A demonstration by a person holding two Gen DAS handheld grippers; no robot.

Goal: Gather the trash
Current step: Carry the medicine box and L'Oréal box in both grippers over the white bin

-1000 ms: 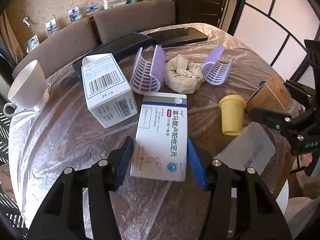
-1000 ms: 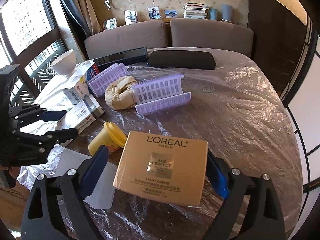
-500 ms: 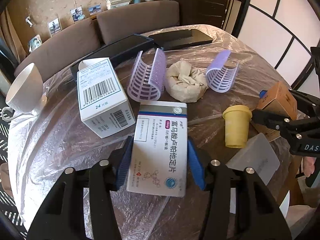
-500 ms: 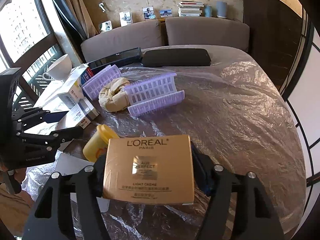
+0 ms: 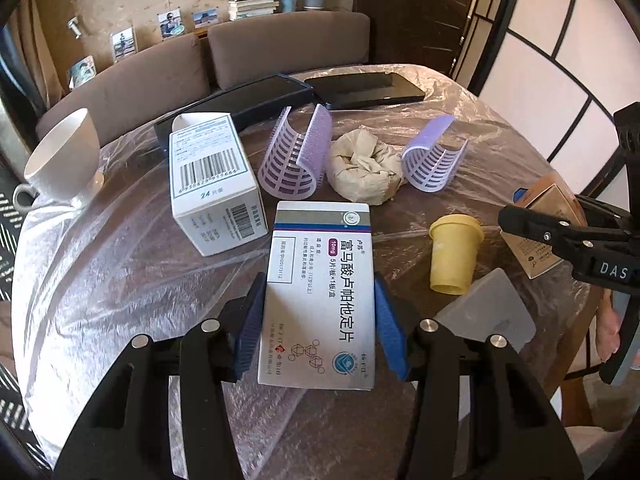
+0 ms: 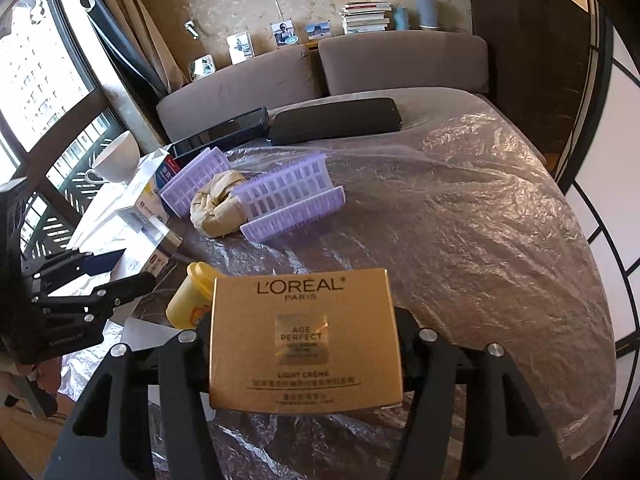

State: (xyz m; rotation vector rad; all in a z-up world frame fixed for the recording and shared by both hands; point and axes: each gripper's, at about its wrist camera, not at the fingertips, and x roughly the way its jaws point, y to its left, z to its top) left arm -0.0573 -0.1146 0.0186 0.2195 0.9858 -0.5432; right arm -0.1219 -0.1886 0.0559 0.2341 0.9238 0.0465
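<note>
Presently, I found my left gripper (image 5: 318, 330) clamped on the white medicine box (image 5: 320, 292), my right gripper (image 6: 304, 356), jaws just closing, pinching the gold cream box (image 6: 306, 340), both above the plastic-covered table (image 6: 460, 220).

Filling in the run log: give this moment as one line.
left gripper: shut on white flat medicine box | right gripper: jaws just closed on gold cardboard cream box | yellow plastic cup: on table
</note>
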